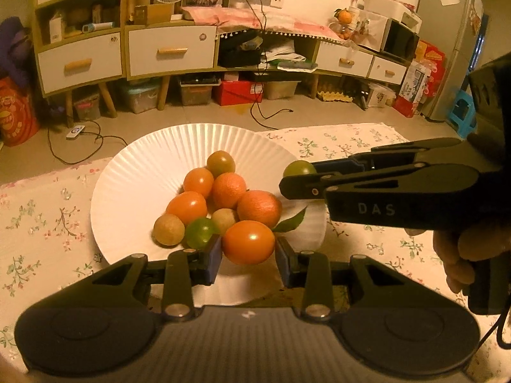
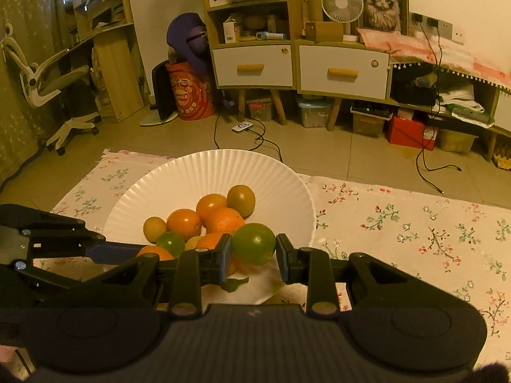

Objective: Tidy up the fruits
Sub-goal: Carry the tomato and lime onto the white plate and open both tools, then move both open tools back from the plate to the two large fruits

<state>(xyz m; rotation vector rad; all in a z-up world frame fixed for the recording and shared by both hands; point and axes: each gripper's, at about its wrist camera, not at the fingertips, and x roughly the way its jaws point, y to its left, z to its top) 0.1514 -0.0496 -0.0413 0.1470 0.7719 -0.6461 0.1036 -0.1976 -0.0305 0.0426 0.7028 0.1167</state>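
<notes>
A white paper plate [image 1: 134, 172] on a floral cloth holds several small fruits: orange tomatoes, mandarins, a green tomato [image 1: 199, 232] and brownish round fruits. My left gripper [image 1: 248, 252] is shut on an orange tomato [image 1: 248, 242] at the plate's near edge. My right gripper [image 2: 254, 250] is shut on a green tomato [image 2: 254, 242] and holds it over the plate's right side; it also shows in the left wrist view [image 1: 298, 169]. The plate shows in the right wrist view [image 2: 207, 172] too.
The floral tablecloth [image 2: 415, 223] stretches to the right of the plate. A green leaf [image 1: 292, 221] lies on the plate by the mandarins. Beyond the table are a floor with cables, cabinets with drawers [image 1: 172, 51] and a fridge [image 1: 453, 41].
</notes>
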